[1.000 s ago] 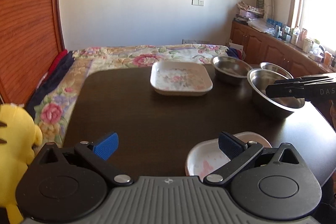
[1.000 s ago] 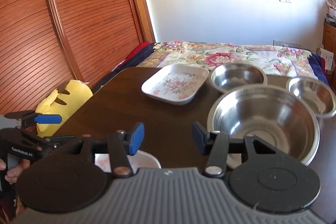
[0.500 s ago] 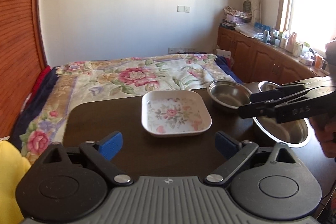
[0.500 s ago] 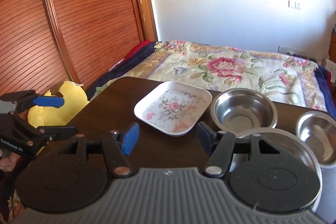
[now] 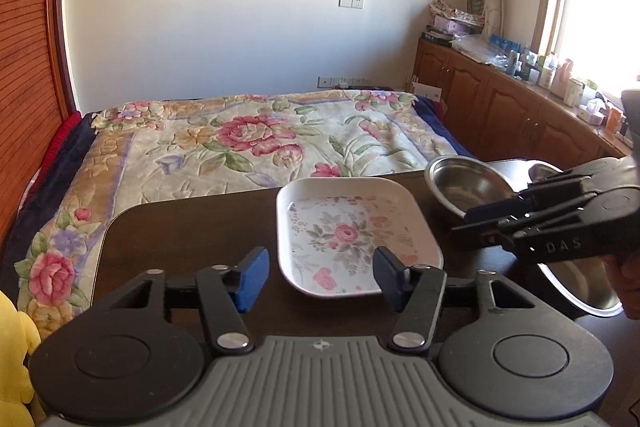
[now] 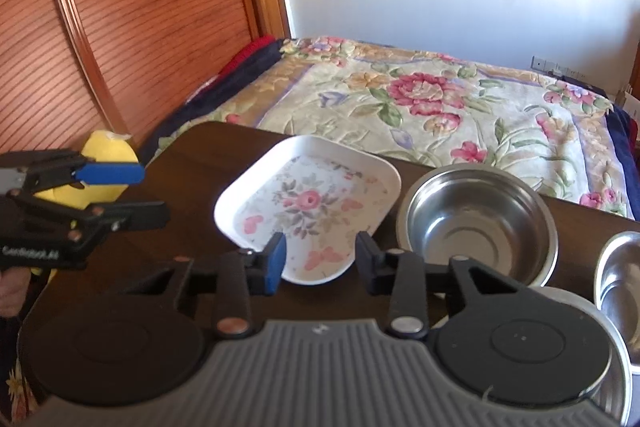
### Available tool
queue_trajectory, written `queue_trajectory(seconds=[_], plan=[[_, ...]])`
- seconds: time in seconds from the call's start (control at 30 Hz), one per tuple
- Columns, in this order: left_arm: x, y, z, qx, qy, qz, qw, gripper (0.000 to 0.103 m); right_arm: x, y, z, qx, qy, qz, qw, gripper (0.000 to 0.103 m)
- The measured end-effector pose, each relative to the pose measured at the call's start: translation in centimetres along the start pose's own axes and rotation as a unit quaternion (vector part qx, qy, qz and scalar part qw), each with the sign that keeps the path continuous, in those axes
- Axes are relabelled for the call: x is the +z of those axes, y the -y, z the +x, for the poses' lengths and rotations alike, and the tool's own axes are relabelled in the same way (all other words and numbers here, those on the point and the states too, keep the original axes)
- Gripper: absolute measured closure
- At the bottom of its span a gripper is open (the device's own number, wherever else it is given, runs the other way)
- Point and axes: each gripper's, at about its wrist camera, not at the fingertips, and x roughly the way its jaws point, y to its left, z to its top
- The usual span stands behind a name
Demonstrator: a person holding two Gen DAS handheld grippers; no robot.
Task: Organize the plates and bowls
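Both grippers have advanced over the last second from the near desk edge toward the floral square plate [image 5: 352,233], which lies on the dark desk [image 5: 192,231] between their tips; judged, it is the next pick. The left gripper [image 5: 320,277] fingers stand wide and empty; the right gripper [image 6: 320,259] fingers likewise. The right view alone shows the middle steel bowl [image 6: 476,223] whole, just beside the plate, and the small bowl [image 6: 620,275]; the left view alone shows the right gripper side-on above the large bowl [image 5: 584,285]

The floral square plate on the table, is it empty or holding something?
Empty. The floral square plate shows its whole printed inside, nothing lying in it.
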Motion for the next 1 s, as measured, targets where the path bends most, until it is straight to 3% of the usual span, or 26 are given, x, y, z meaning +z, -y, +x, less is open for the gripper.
queue_trajectory(seconds=[0.27, 0.57, 1.0], plan=[[0.0, -1.4, 3.5, 0.015, -0.02, 0.001, 0.9997, 0.056, 0.5, 0.5, 2.1, -0.012, -0.033, -0.005, 0.999, 0.071], [0.3, -2.7, 6.0, 0.002, -0.026, -0.023, 0.9994, 0.064, 0.6, 1.1, 3.6, -0.007, -0.058, -0.001, 0.998, 0.072], [0.4, -2.7, 8.8, 0.007, -0.04, -0.017, 0.999, 0.077, 0.7, 1.4, 5.4, -0.009, -0.083, -0.013, 0.996, 0.072]])
